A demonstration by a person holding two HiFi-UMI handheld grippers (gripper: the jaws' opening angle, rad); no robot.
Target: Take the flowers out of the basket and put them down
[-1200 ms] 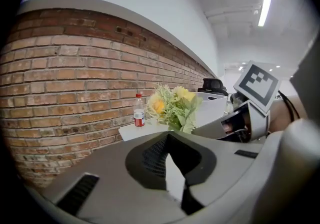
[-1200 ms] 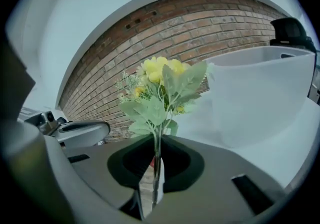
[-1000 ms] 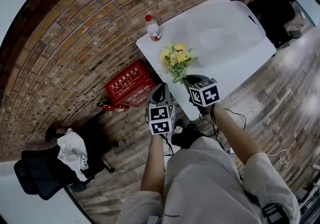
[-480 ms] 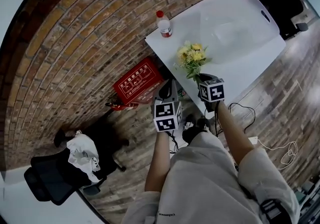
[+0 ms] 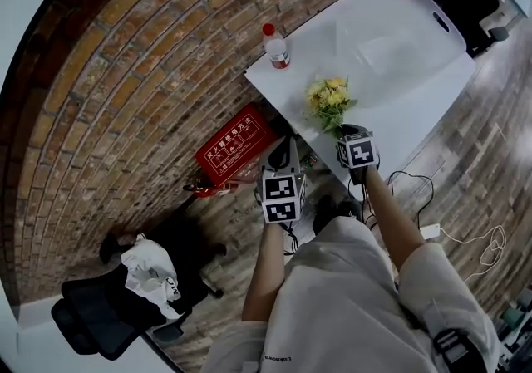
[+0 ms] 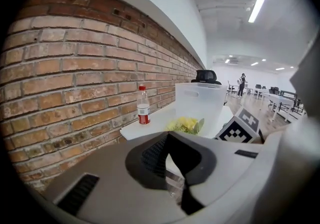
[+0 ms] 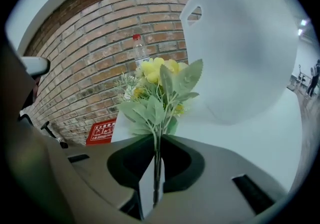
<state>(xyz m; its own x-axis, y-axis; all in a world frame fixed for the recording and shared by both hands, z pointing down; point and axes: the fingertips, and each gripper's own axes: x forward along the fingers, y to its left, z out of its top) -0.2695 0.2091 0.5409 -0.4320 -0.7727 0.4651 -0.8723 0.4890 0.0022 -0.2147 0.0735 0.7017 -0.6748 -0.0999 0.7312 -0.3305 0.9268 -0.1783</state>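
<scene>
At lower centre-left of the head view, your left gripper (image 5: pixel 280 155) hangs off the near edge of the table (image 5: pixel 407 126), jaws together on nothing. Right of it, the flowers (image 5: pixel 328 101) sit over the table's near corner, already clear of the basket (image 5: pixel 399 26) at upper right. Your right gripper (image 5: pixel 345 129) clamps the stems with narrow jaws. The bunch's long axis runs straight out from those jaws, up the frame, blooms leading and tilted toward the tabletop. Whether the leaves touch the surface cannot be told. The right hand alone carries the load. Lay the bunch on bare table ahead, short of the basket.
</scene>
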